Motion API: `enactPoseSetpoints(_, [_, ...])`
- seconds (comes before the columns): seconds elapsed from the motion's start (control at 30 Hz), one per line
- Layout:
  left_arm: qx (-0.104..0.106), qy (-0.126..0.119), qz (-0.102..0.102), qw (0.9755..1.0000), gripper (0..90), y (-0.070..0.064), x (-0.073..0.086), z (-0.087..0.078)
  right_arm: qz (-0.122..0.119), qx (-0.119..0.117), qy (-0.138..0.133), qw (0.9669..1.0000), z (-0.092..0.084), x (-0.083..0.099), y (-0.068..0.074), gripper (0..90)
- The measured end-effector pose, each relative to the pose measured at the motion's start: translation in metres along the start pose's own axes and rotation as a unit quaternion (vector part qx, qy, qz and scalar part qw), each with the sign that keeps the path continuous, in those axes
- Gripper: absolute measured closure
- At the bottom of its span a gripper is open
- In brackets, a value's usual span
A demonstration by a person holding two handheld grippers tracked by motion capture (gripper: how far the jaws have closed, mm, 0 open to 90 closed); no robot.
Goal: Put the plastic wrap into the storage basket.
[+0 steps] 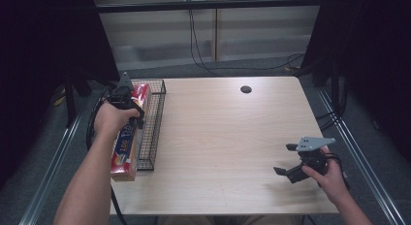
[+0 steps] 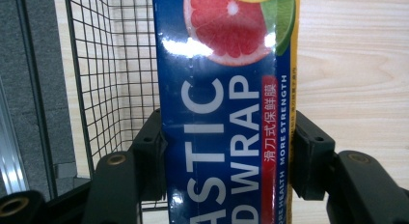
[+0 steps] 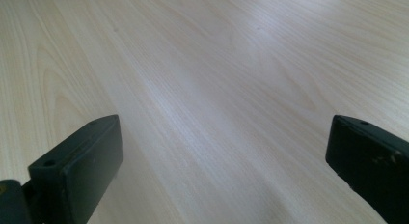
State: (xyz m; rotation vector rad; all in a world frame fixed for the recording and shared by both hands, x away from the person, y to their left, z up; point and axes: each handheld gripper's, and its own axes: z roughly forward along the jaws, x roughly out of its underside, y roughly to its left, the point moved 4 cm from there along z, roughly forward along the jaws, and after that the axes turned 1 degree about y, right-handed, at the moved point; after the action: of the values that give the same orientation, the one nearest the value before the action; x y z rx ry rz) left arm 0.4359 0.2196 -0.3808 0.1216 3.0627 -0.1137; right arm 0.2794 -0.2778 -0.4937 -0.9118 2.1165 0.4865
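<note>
A long plastic wrap box (image 1: 128,137), blue and red with a grapefruit picture, hangs over the black wire basket (image 1: 152,118) at the table's left edge. My left gripper (image 1: 127,104) is shut on the box (image 2: 226,118); its two black pads press the box's sides, with the wire basket (image 2: 111,74) behind it. The box's near end sticks out toward the table's front, past the basket. My right gripper (image 1: 286,159) stands open low over the bare wood at the front right, and its jaws are wide apart with nothing between them (image 3: 222,161).
The light wooden table (image 1: 228,137) has a round dark cable hole (image 1: 246,89) near its back edge. Metal rails run along both sides of the table, and cables hang behind it.
</note>
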Motion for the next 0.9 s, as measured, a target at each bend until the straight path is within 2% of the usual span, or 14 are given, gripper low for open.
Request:
enactPoseSetpoints(0.1, [0.002, 0.004, 0.006, 1.0, 43.4, 0.002, -0.001, 0.002, 0.0, 0.0, -0.001, 1.0, 0.0, 0.0, 0.0, 0.0])
enactPoseSetpoints(0.2, [-0.003, 0.004, 0.002, 1.0, 43.3, 0.002, -0.002, 0.005, 0.0, 0.001, -0.001, 1.0, 0.0, 0.0, 0.0, 0.0])
enactPoseSetpoints(0.57, [0.006, 0.013, 0.002, 0.9999, 43.3, 0.005, -0.002, 0.017, 0.001, 0.007, 0.0, 1.0, 0.0, -0.001, -0.001, 0.0])
enactPoseSetpoints(0.9, [-0.001, 0.02, 0.008, 0.9998, 43.2, 0.01, -0.004, 0.021, 0.001, 0.008, 0.003, 1.0, 0.001, 0.0, -0.001, 0.0])
